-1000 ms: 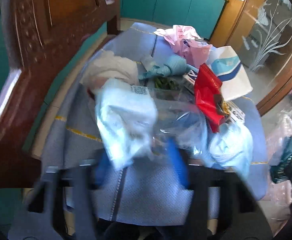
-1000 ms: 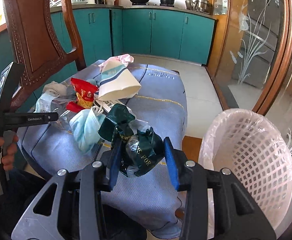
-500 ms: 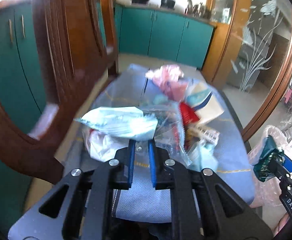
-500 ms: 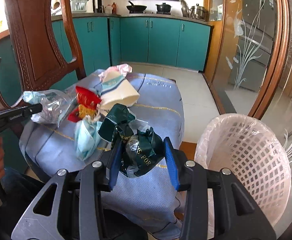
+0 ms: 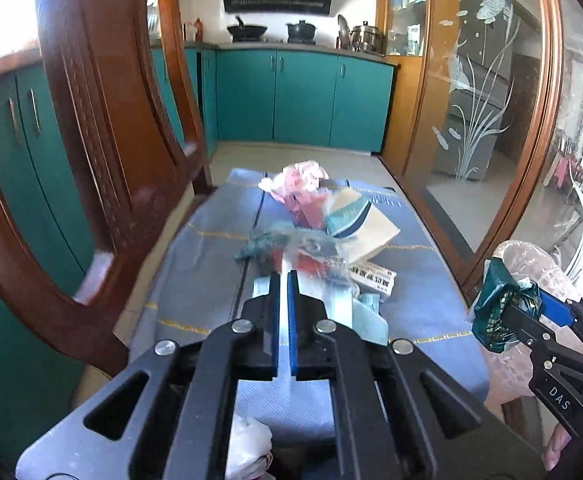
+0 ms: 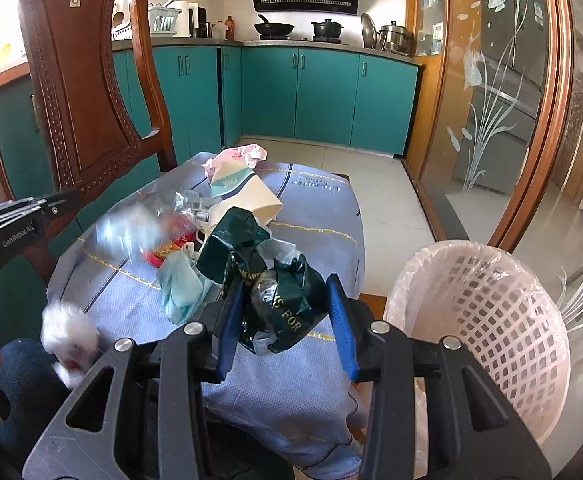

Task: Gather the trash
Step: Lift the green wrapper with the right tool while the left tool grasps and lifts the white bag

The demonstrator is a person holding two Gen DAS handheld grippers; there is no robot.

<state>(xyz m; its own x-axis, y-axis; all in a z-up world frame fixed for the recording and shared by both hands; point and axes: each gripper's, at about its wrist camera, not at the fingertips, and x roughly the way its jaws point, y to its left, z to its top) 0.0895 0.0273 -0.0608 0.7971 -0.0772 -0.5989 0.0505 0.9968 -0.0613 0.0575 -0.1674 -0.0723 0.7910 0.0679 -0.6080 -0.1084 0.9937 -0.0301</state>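
- Right tool grips a dark green bag, not yet in the basket.
- Left tool pinches a clear wrapper.
- Cup and mask remain on the bench.

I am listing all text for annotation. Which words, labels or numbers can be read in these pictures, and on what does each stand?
"GenRobot.AI": side of the left gripper.
"DAS": body of the right gripper.
"S FOR", part of a longer gold print: dark green plastic bag held by the right gripper.
Print on the blue table cover: upside down, not readable.
Print on the paper cup and the small white box: too blurred.
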